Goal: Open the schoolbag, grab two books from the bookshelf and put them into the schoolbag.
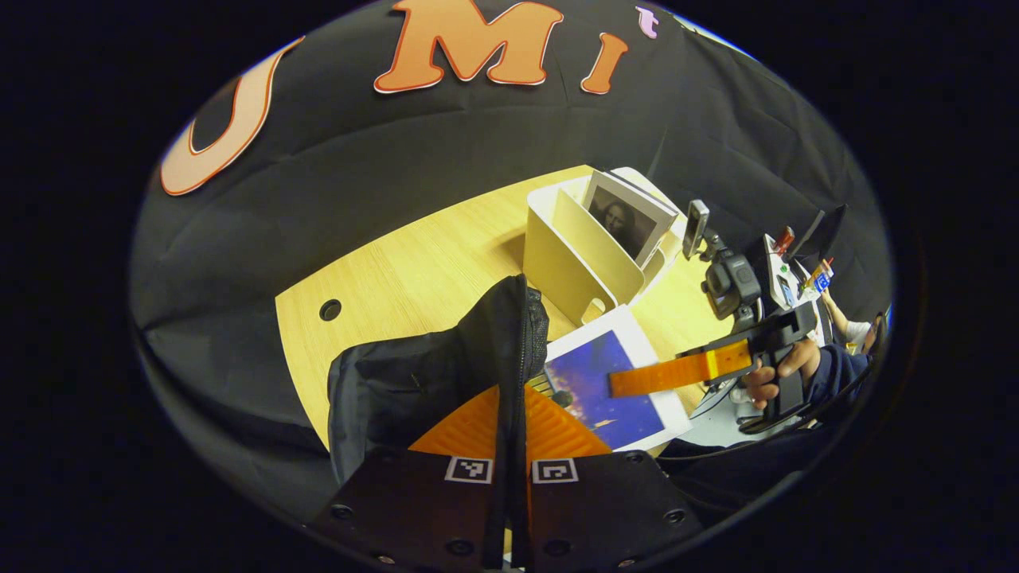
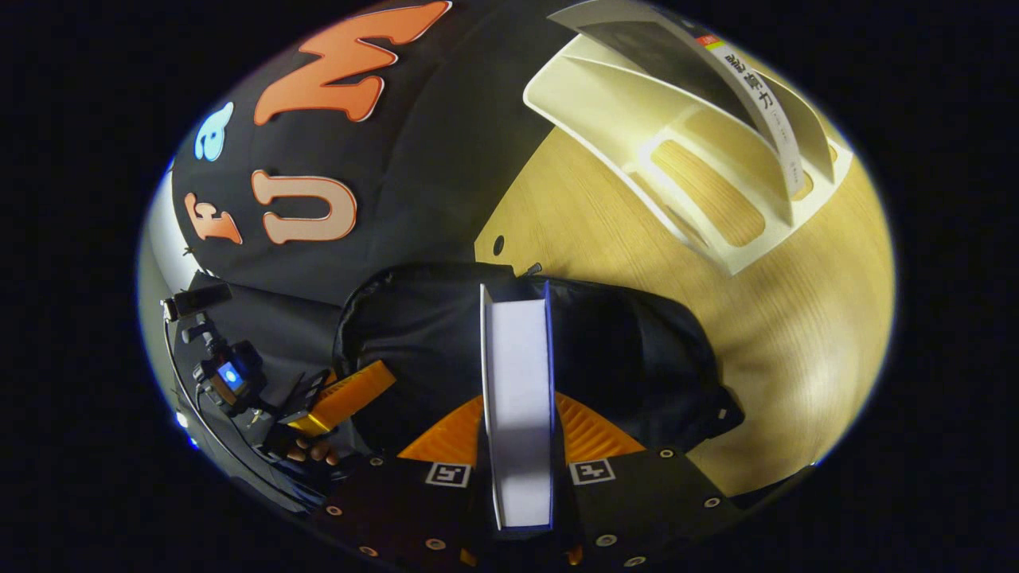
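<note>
Left gripper view: left gripper (image 1: 510, 434) clenched on schoolbag (image 1: 446, 374) edge, holding its mouth open so right gripper (image 2: 518, 446), grasping a book (image 2: 517, 374), can lower it inside.

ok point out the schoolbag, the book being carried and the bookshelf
schoolbag (image 2: 629, 350): right gripper view, on the black fabric right of the book
book (image 2: 519, 374): right gripper view, on its white page edge between the jaws
bookshelf (image 1: 561, 267): left gripper view, on its near side wall
</note>
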`<state>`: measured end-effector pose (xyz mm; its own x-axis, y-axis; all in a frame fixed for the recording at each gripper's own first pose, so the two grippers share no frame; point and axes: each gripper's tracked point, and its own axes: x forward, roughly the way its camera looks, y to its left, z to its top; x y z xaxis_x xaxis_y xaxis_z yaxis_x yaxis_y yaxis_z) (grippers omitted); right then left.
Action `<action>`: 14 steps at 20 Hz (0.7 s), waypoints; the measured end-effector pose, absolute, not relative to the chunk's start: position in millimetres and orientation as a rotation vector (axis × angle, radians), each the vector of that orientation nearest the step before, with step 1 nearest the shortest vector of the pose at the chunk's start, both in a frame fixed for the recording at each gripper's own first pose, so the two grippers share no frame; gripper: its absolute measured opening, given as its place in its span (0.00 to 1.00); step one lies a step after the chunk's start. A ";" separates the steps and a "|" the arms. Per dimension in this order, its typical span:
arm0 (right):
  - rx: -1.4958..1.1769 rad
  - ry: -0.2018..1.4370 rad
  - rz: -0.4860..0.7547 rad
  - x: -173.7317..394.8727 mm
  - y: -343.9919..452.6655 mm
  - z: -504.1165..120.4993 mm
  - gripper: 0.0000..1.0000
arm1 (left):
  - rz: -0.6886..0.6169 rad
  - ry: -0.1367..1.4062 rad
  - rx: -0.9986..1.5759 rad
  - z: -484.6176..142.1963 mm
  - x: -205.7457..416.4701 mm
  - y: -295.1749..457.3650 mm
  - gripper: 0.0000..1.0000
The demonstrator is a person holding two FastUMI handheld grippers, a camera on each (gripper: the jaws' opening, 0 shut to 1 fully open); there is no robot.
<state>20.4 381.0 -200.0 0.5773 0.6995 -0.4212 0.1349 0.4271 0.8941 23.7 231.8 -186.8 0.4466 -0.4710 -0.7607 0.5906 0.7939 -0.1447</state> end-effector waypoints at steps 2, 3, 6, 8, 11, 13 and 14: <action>1.114 0.917 0.417 29.0 391.3 -203.7 0.31 | -0.670 0.887 0.142 -188.2 21.8 227.1 0.04; 1.116 0.911 0.411 34.5 395.5 -205.4 0.31 | -0.675 0.886 0.139 -188.5 21.2 224.2 0.04; 1.135 0.883 0.384 52.2 408.0 -208.9 0.30 | -0.669 0.878 0.129 -187.6 21.7 223.7 0.04; 1.134 0.884 0.383 56.3 420.6 -213.6 0.30 | -0.669 0.872 0.125 -186.9 20.4 222.8 0.04; 1.111 0.918 0.386 57.3 443.2 -228.6 0.31 | -0.675 0.875 0.116 -187.4 19.5 216.3 0.04; 1.121 0.923 0.379 62.8 449.6 -227.0 0.33 | -0.671 0.872 0.116 -186.8 19.3 219.3 0.04; 1.111 0.923 0.374 62.5 449.3 -226.8 0.34 | -0.668 0.869 0.117 -186.4 20.2 220.3 0.04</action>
<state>62.5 449.3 -226.8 0.5895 0.6742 -0.4449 0.1743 0.4316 0.8850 20.2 220.3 -186.4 0.4575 -0.4951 -0.7386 0.5869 0.7921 -0.1674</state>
